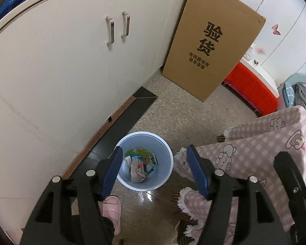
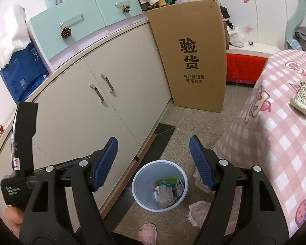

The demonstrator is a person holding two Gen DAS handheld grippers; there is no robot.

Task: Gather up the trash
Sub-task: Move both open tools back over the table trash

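Observation:
A pale blue waste bin (image 1: 161, 143) stands on the speckled floor beside the cream cabinet. Crumpled wrappers and paper (image 1: 139, 168) lie inside it. My left gripper (image 1: 155, 153) hangs above the bin, open, with nothing between its blue pads. In the right wrist view the same bin (image 2: 140, 175) sits below my right gripper (image 2: 154, 145), which is also open and empty. A patterned wrapper (image 2: 303, 98) lies on the pink checked bed cover at the right. The left gripper's black body (image 2: 24, 143) shows at the left edge of the right wrist view.
A cream cabinet (image 1: 71, 71) with two metal handles runs along the left. A tall cardboard box (image 1: 212, 40) leans against its end, with a red bench (image 1: 253, 89) behind. The pink checked bed (image 2: 275, 143) fills the right. A pink slipper (image 1: 112, 210) is below the bin.

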